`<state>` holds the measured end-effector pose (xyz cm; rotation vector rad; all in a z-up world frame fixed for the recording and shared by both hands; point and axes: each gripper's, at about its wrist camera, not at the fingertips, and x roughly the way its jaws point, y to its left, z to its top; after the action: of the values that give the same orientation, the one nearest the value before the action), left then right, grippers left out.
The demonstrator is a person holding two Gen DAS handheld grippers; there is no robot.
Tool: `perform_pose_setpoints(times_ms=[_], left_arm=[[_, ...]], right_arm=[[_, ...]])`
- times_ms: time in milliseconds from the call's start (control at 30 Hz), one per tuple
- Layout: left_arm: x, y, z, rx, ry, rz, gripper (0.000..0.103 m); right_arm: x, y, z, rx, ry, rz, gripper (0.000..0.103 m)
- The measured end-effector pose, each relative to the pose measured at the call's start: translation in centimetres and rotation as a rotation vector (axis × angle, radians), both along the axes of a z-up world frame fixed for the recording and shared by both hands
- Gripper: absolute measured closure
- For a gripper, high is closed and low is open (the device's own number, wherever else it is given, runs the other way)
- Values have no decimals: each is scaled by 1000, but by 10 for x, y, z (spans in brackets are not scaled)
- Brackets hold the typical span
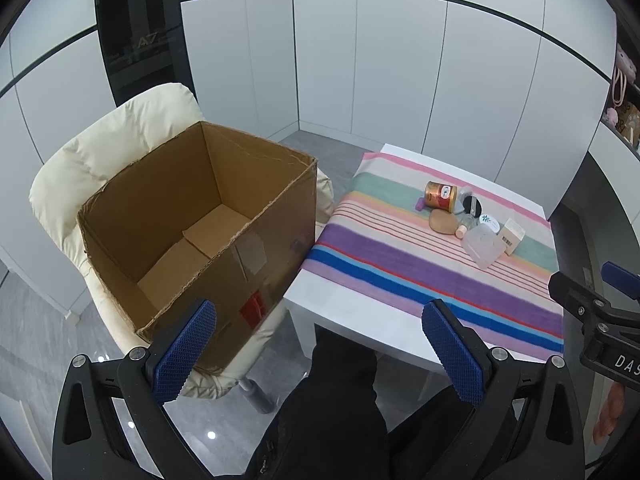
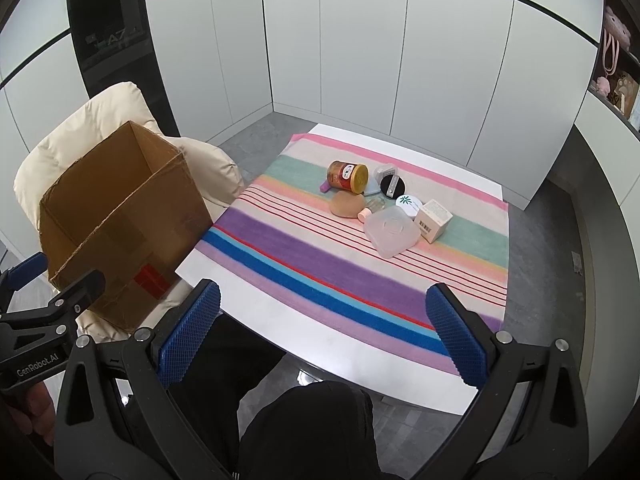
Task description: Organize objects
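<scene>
An open, empty cardboard box [image 1: 192, 236] stands on a cream padded chair [image 1: 120, 136], left of the table; it also shows in the right wrist view [image 2: 120, 216]. On the striped cloth [image 2: 320, 248] lies a cluster of small items: a gold and red can [image 2: 347, 177] on its side, a tan heart-shaped sponge [image 2: 346, 204], a black round compact [image 2: 392, 187], a white round jar [image 2: 409, 204], a clear plastic case [image 2: 392, 236] and a small white carton [image 2: 434, 220]. My left gripper [image 1: 320, 344] is open and empty, held before the box. My right gripper [image 2: 320, 332] is open and empty, over the table's near edge.
The white table [image 2: 256, 312] carries the cloth. The person's dark-clothed legs [image 2: 312, 420] are below both grippers. White wall panels and a dark glass panel [image 2: 108, 40] stand behind. A shelf with pink toys [image 2: 616, 60] is at the far right.
</scene>
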<state>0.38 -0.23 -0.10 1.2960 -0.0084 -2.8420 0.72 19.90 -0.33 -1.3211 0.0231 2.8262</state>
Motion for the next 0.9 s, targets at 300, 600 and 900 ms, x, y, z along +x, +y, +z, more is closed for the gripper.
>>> perform_pose_setpoints(times_ms=[300, 600, 900], left_arm=[[1, -2, -1, 0, -5, 4, 0], [1, -1, -1, 1, -6, 4, 0], [0, 1, -2, 1, -11, 8, 0]], right_arm=[[1, 0, -1, 0, 0, -1, 0], [1, 0, -1, 2, 1, -4, 0], [2, 2, -3, 3, 1, -8, 0]])
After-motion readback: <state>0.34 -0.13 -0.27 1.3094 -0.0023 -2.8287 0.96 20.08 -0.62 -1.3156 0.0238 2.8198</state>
